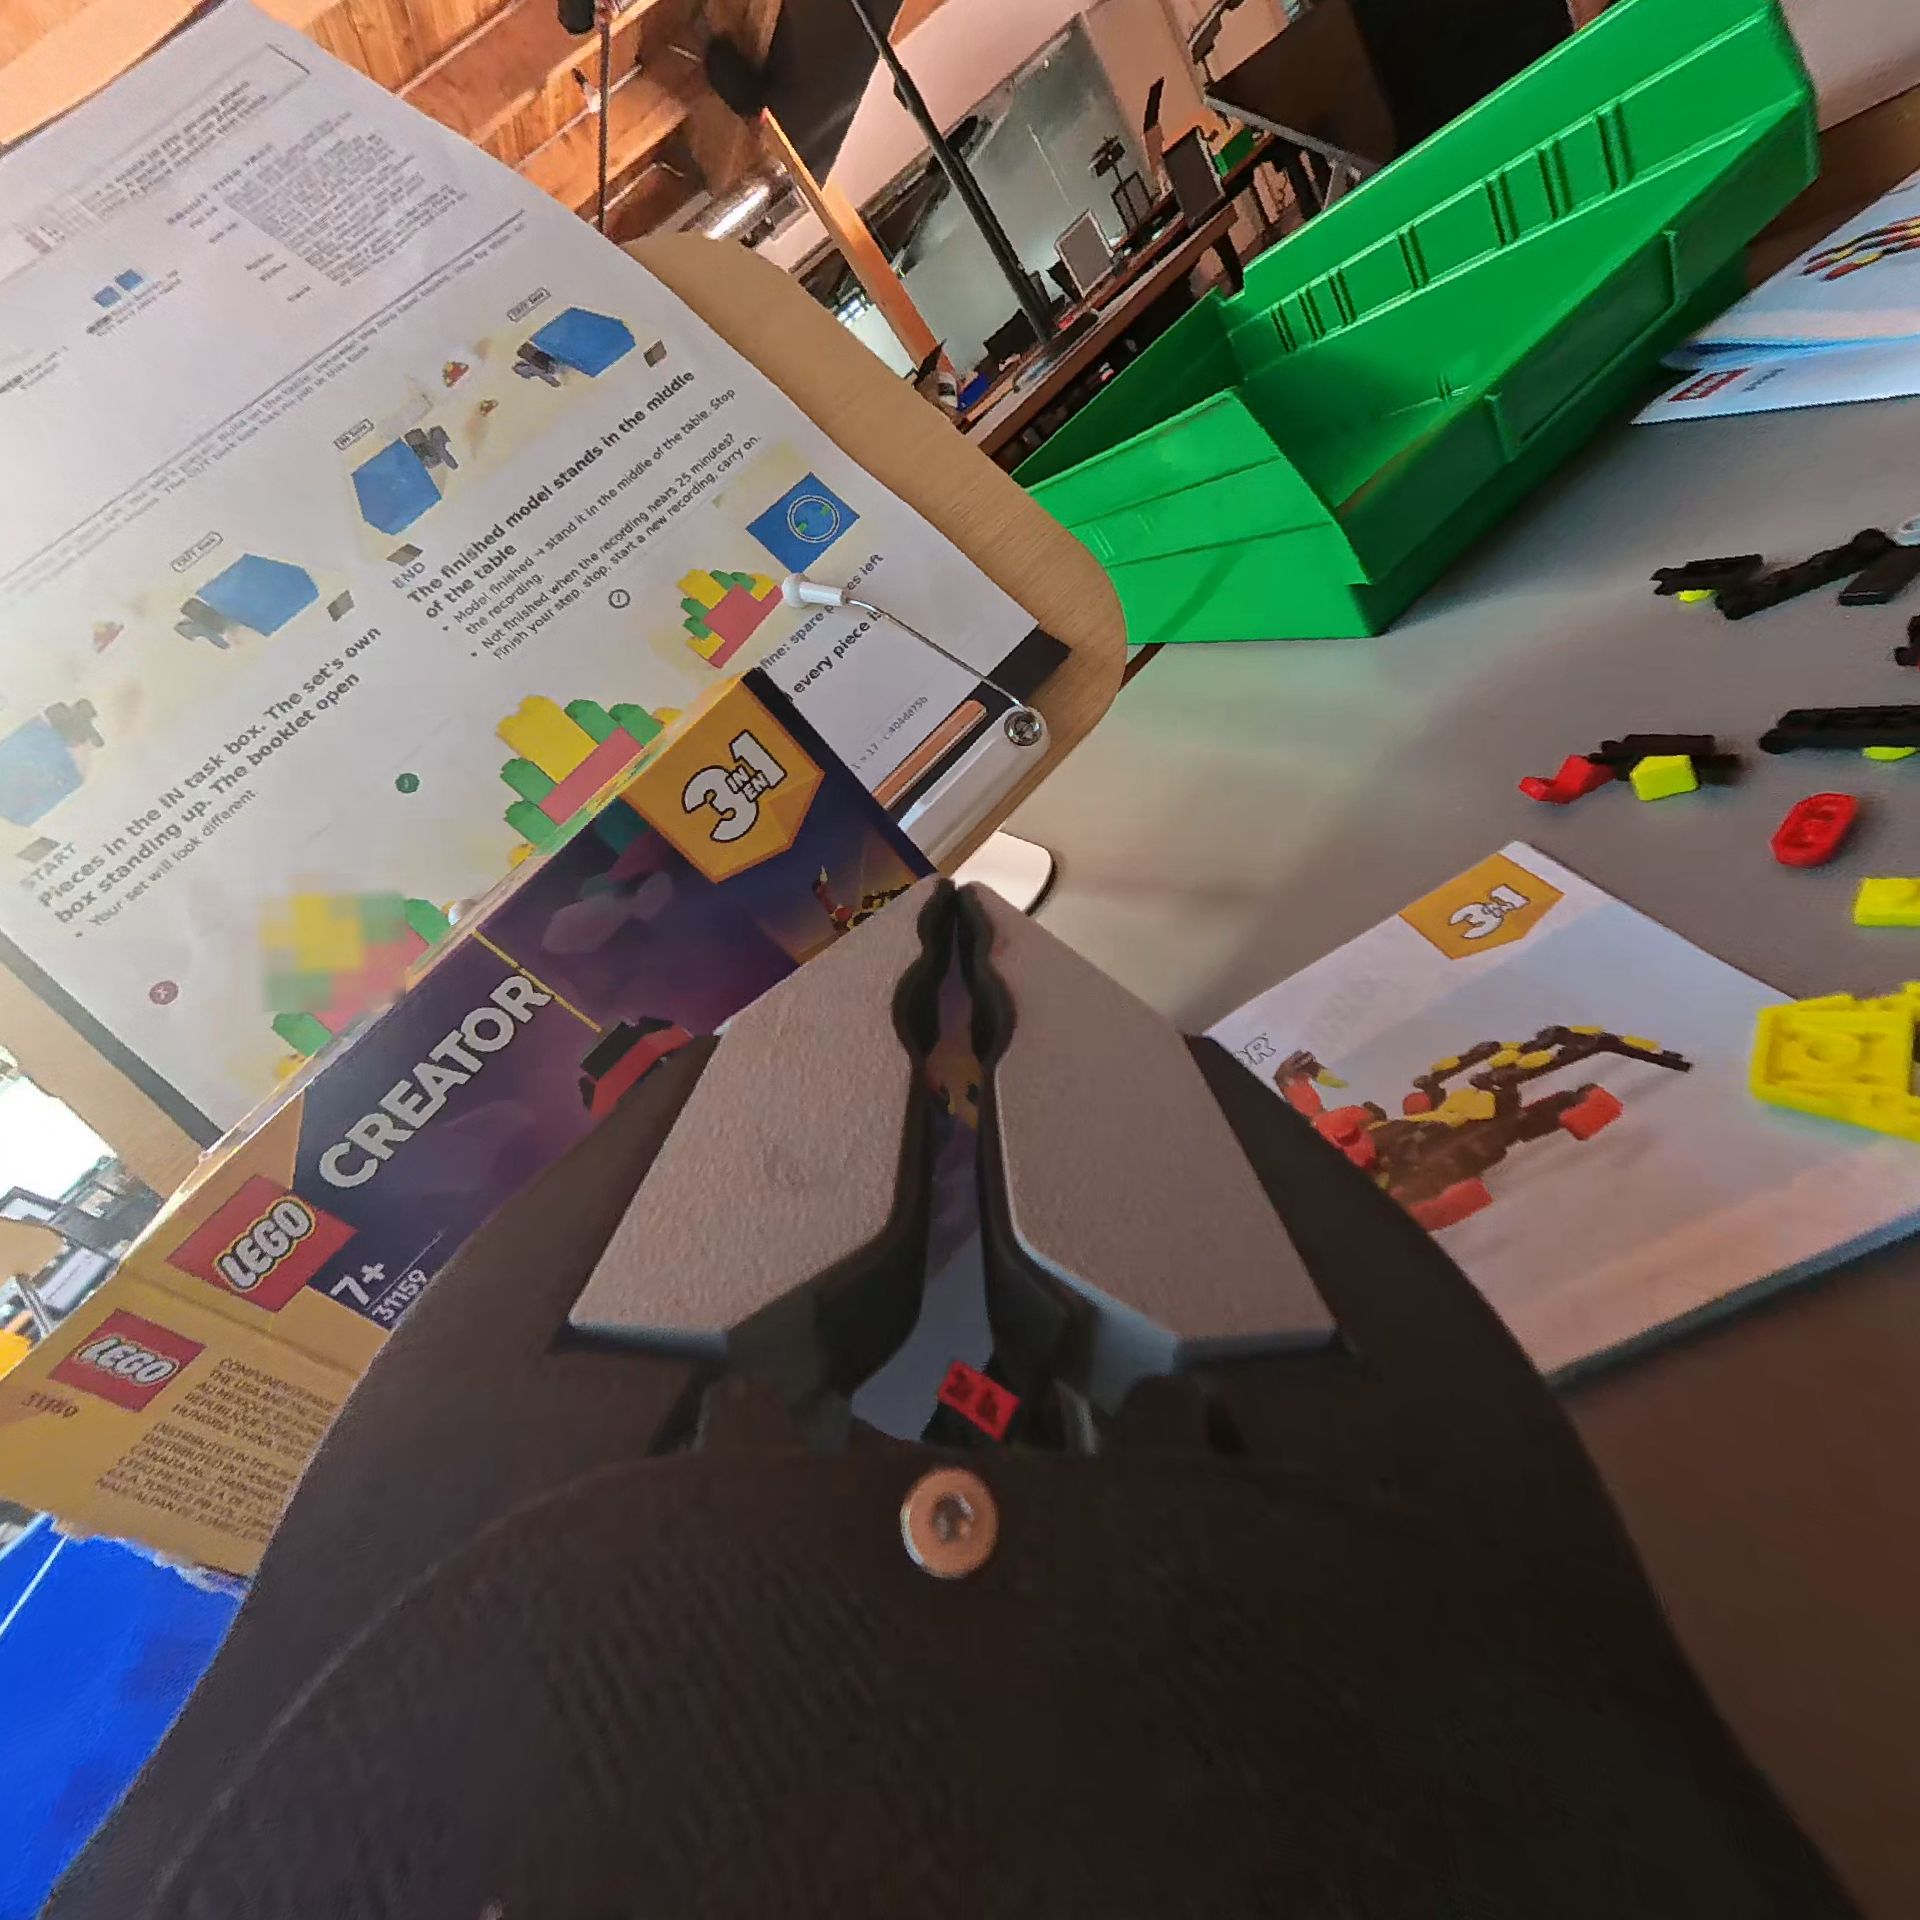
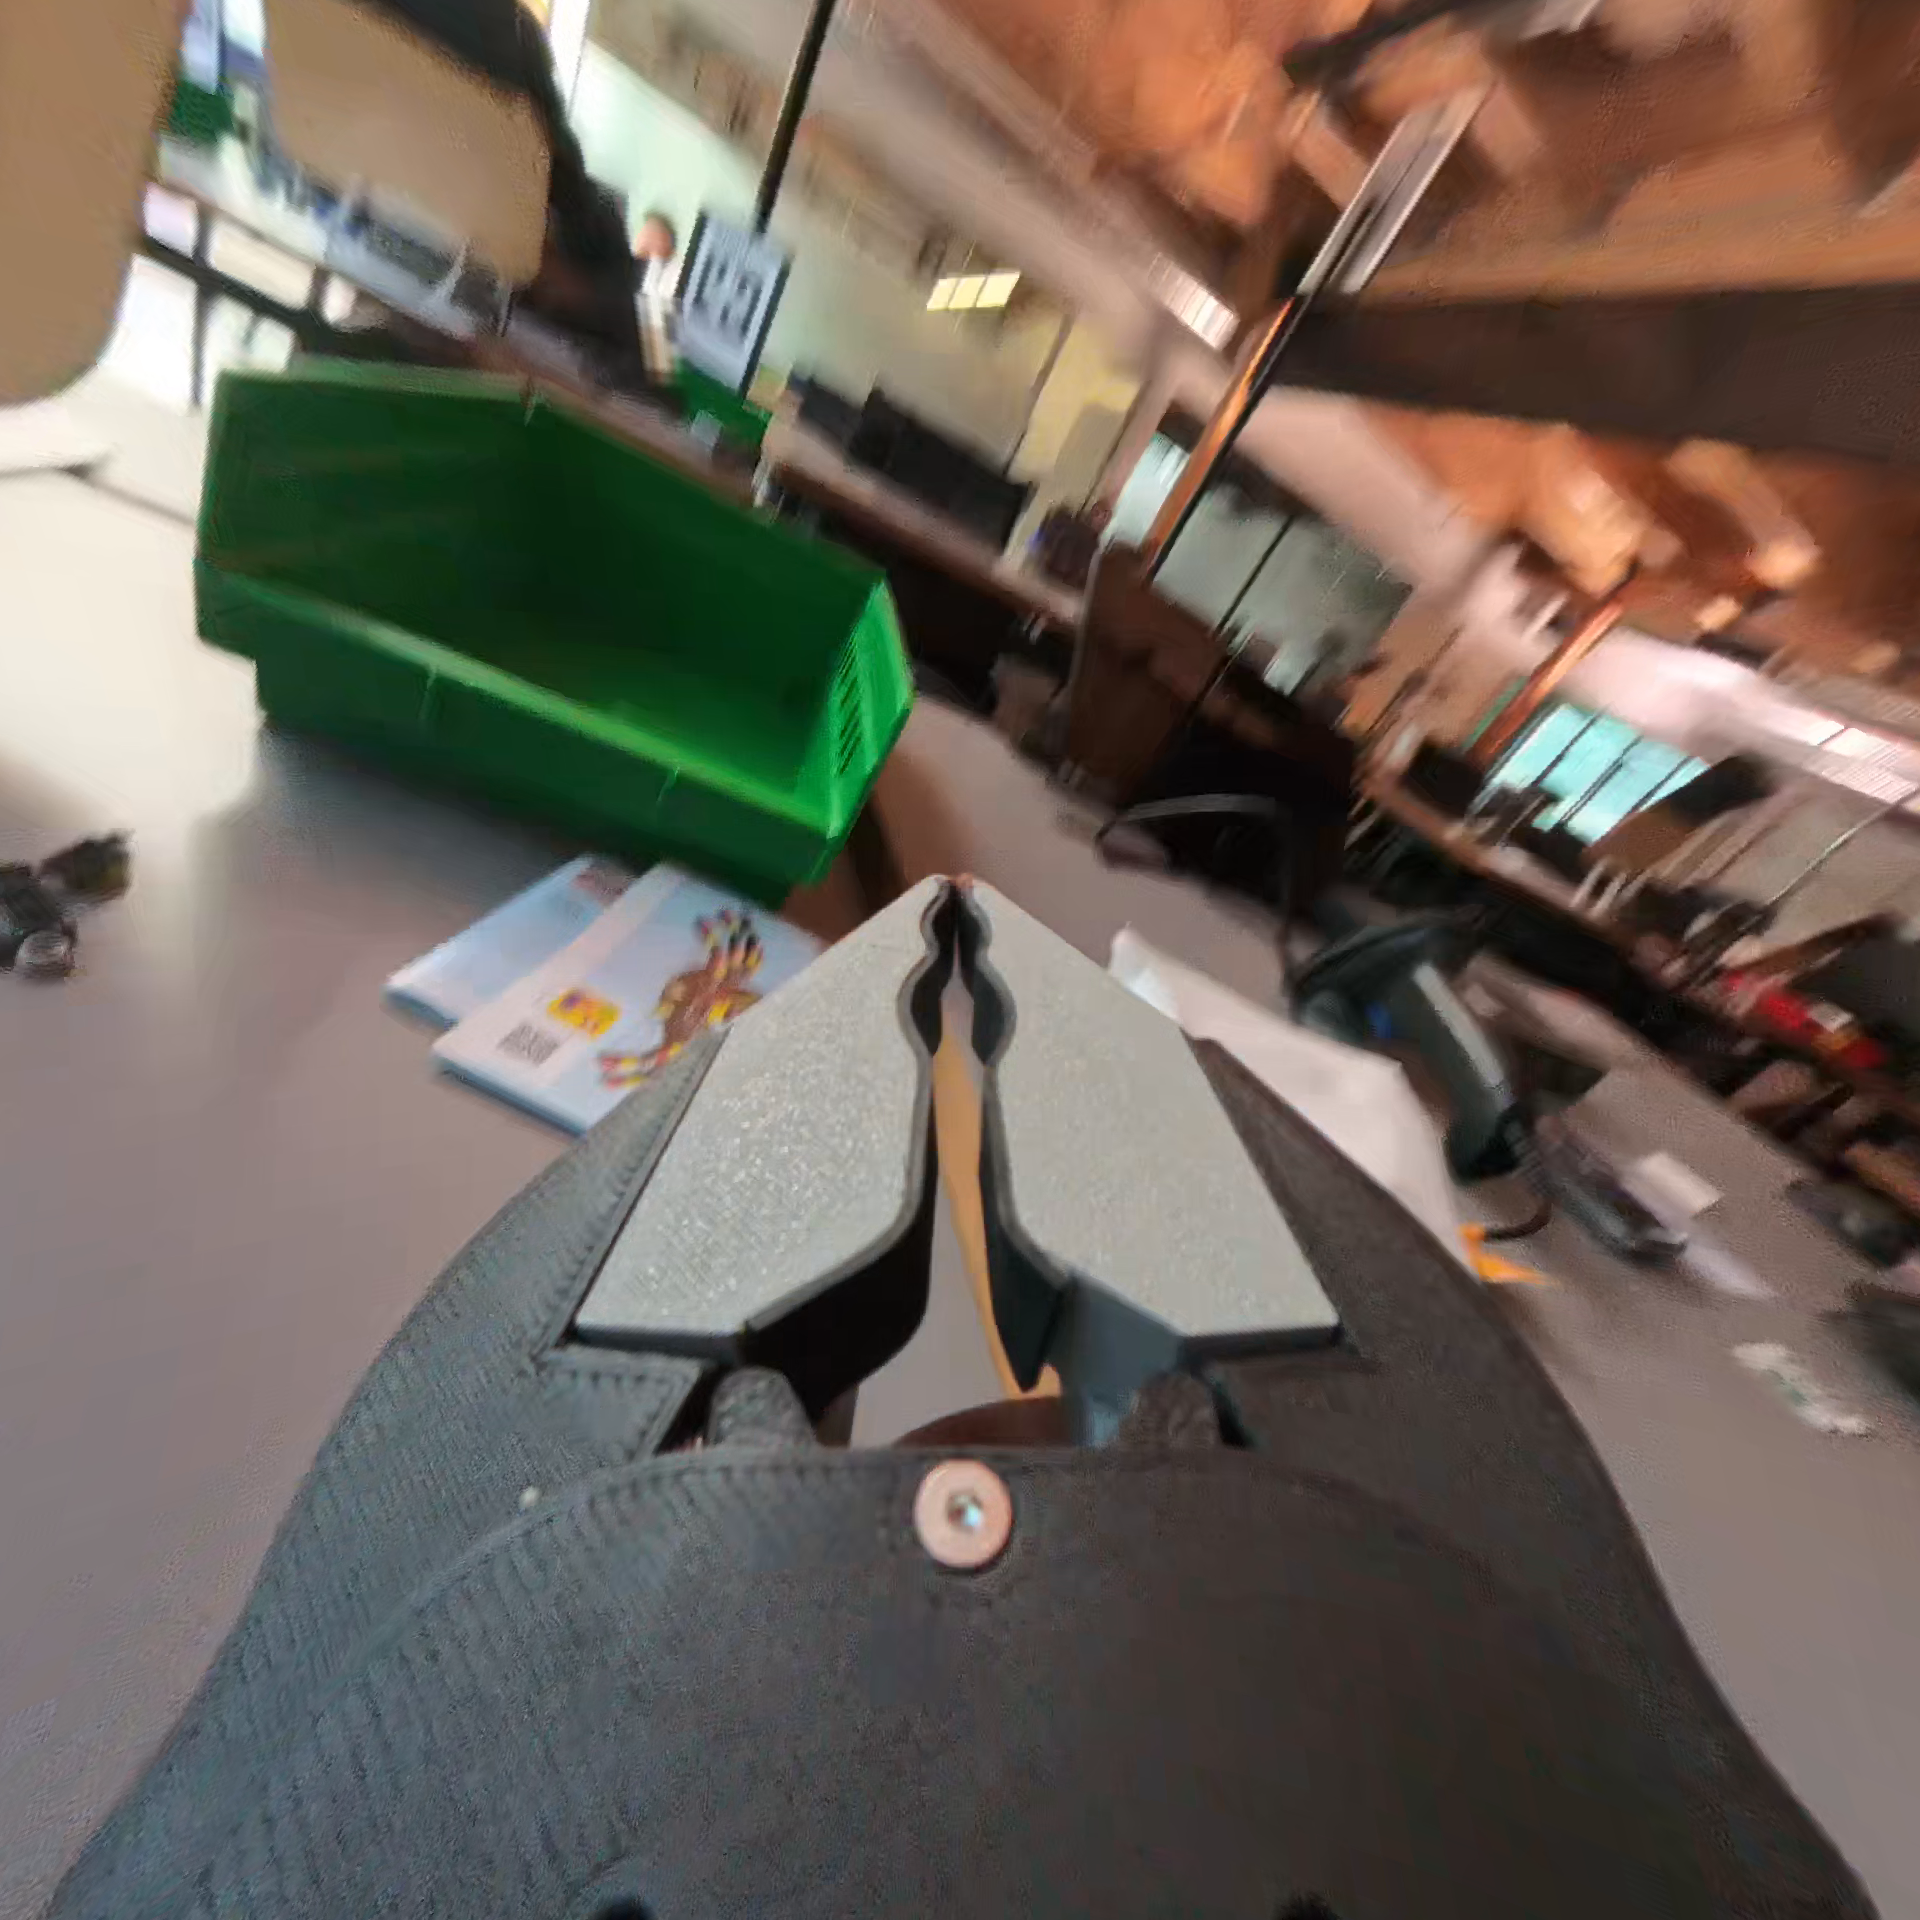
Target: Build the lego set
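My left gripper (image 1: 954, 896) is shut and empty, its tips in front of the upright purple and yellow set box (image 1: 436, 1122). An instruction booklet (image 1: 1475, 1101) lies flat to its right. Loose black pieces (image 1: 1797, 582), red pieces (image 1: 1813, 828) and yellow pieces (image 1: 1834, 1055) lie on the grey table (image 1: 1351, 727) at the far right. My right gripper (image 2: 954, 888) is shut and empty, held above the table; this view is blurred. Two booklets (image 2: 603, 987) lie just left of its tips, and dark pieces (image 2: 52, 904) lie at the left edge.
A green plastic bin (image 1: 1403, 416) stands at the back of the table and shows in the right wrist view (image 2: 540, 634) too. A printed sheet on a wooden clipboard stand (image 1: 416, 468) rises behind the box. A blue bin (image 1: 94, 1714) sits at lower left. A black handheld scanner (image 2: 1455, 1049) and papers lie right. Across from one pair of fingers to the other is roughly 35 centimetres.
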{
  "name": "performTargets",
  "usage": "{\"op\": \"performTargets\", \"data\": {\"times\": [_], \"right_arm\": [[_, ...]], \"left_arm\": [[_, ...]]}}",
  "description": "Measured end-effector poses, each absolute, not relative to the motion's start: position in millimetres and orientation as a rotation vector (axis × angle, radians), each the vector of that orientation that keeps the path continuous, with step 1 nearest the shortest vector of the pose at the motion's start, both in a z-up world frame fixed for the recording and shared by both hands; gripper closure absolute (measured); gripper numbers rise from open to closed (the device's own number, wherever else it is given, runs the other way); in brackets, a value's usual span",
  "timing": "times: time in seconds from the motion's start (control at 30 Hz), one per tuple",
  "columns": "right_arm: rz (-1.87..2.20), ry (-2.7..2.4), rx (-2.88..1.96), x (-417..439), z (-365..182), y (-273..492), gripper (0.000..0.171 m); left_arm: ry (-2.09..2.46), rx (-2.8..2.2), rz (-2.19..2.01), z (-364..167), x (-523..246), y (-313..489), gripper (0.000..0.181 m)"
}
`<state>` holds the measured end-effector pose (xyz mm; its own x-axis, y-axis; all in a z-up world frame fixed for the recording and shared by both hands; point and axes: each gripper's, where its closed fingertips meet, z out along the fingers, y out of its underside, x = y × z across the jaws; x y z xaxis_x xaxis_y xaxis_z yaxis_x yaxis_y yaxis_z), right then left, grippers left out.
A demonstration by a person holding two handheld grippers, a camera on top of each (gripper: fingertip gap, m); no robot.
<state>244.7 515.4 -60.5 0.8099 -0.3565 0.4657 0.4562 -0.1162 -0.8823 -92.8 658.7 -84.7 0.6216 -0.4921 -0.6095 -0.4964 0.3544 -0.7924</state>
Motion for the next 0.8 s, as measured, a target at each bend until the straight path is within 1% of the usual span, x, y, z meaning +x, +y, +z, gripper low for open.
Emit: {"op": "performTargets", "data": {"times": [0.03, 0.13, 0.17, 0.37, 0.47, 0.63, 0.8], "right_arm": [[-0.698, -0.119, -1.478, 236, -53, 513, 0.171], [-0.688, -0.287, -1.648, 216, -90, 526, 0.171], [-0.733, -0.306, -1.653, 217, -93, 527, 0.171], [-0.789, -0.343, -1.634, 211, -93, 533, 0.171], [-0.8, -0.343, -1.617, 212, -92, 534, 0.171], [-0.833, -0.326, -1.604, 219, -90, 535, 0.171], [-0.936, -0.43, -1.632, 212, -101, 541, 0.171]], "left_arm": [[0.965, -1.26, 0.003, -84, -93, 658, 0.181], [0.952, -1.252, -0.02, -81, -91, 652, 0.181], [0.964, -1.245, -0.024, -81, -89, 649, 0.181], [1.102, -1.142, 0.101, -91, -69, 637, 0.181], [1.083, -1.125, 0.106, -86, -67, 637, 0.181], [0.989, -1.175, -0.063, -73, -75, 642, 0.181], [0.913, -1.227, -0.202, -66, -82, 647, 0.181]]}}
